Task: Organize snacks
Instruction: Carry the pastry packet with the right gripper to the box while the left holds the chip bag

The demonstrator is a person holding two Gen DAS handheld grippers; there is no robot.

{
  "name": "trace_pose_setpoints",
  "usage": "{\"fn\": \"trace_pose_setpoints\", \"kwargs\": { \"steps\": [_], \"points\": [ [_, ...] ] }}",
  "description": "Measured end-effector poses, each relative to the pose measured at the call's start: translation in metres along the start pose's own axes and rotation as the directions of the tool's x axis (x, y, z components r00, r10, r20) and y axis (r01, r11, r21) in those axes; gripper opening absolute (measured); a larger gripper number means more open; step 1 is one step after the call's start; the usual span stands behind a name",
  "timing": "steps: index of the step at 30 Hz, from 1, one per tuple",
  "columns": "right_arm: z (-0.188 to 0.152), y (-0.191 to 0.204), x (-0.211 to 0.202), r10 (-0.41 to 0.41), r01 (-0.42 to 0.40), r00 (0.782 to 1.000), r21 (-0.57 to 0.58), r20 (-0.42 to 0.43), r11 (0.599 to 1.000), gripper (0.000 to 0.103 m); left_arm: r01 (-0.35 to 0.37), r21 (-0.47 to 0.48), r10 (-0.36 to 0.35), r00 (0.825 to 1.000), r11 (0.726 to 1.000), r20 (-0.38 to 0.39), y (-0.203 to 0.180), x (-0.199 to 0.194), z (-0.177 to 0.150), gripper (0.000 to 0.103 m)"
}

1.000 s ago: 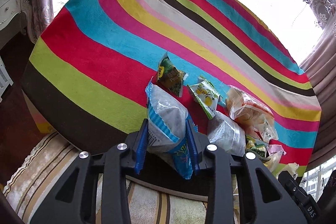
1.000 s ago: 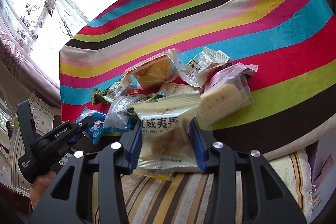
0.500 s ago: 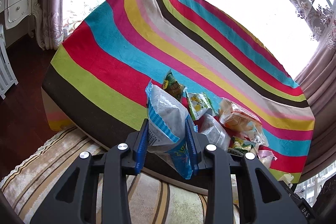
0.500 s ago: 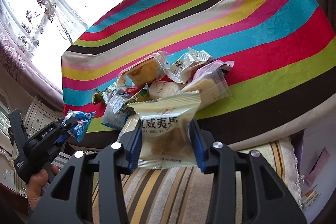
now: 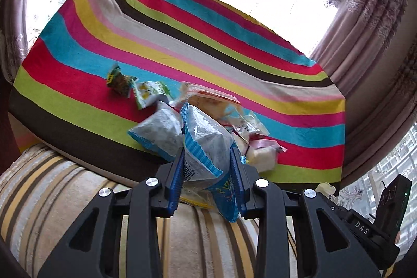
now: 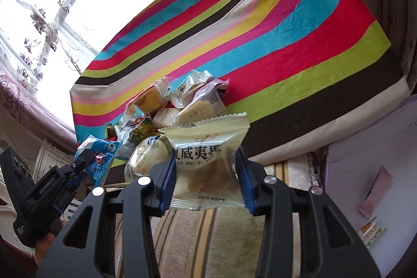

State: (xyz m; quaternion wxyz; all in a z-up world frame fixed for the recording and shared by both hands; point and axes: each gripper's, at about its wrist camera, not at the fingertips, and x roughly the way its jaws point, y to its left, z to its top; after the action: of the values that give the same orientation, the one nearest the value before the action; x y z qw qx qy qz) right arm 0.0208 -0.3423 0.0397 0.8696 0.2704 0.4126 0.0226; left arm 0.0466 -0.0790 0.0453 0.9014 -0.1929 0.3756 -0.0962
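Striped cloth (image 5: pixel 198 48), in bands of red, turquoise, yellow, pink, beige, brown and lime, covers the bench; bright windows with patterned curtains (image 5: pixel 370 17) stand behind it, and a striped beige rug (image 5: pixel 65 194) lies on the floor below its near edge.

Item 1: left hand-held gripper (image 5: pixel 207 173), clamped on a blue-and-white snack bag (image 5: pixel 206 145) with a clear window; the bag stands up between the blue pads, held off the bench just out from the near edge. In the right wrist view the same gripper (image 6: pixel 83 163) appears at lower left with the bag in its jaws, a hand (image 6: pixel 45 244) beneath it.

Item 2: right hand-held gripper (image 6: pixel 206 173), closed on a cream pastry packet (image 6: pixel 208 155) printed with dark characters; the packet is upright between the pads, held off the bench out from the near edge.

Item 3: snack pile (image 6: pixel 172 106) on the cloth, near the near edge. Contents: clear-wrapped cakes, a pink-ended packet (image 6: pixel 208 95), small green sachets, a round pale bun (image 6: pixel 148 155) at the front.

Item 4: second blue-and-white bag (image 5: pixel 156 132), lying flat at the near edge beside the held one.

Item 5: two small green packets (image 5: pixel 120 81) (image 5: pixel 148 93), set apart from the pile towards the left edge on the red band.

Item 6: pink packet (image 6: pixel 375 192) and a small green-printed sachet (image 6: pixel 370 233) on a pale surface at lower right, off the bench.
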Motion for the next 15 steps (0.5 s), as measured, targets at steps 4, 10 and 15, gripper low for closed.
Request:
{"fn": "trace_pose_setpoints", "kwargs": {
  "steps": [4, 10, 15],
  "points": [
    [0.000, -0.033, -0.016, -0.040, 0.038, 0.999, 0.060, 0.022, 0.997, 0.043, 0.060, 0.062, -0.057, 0.997, 0.996, -0.049, -0.035, 0.010, -0.011, 0.031],
    [-0.003, -0.083, -0.033, -0.102, 0.096, 0.994, 0.142, 0.034, 0.985, 0.043, 0.155, 0.158, -0.133, 0.981, 0.975, -0.141, -0.089, 0.027, -0.032, 0.031],
    [-0.007, -0.122, -0.041, -0.147, 0.137, 0.989, 0.205, 0.033, 0.969, 0.043, 0.225, 0.220, -0.174, 0.958, 0.949, -0.229, -0.130, 0.044, -0.051, 0.031]
  ]
}}
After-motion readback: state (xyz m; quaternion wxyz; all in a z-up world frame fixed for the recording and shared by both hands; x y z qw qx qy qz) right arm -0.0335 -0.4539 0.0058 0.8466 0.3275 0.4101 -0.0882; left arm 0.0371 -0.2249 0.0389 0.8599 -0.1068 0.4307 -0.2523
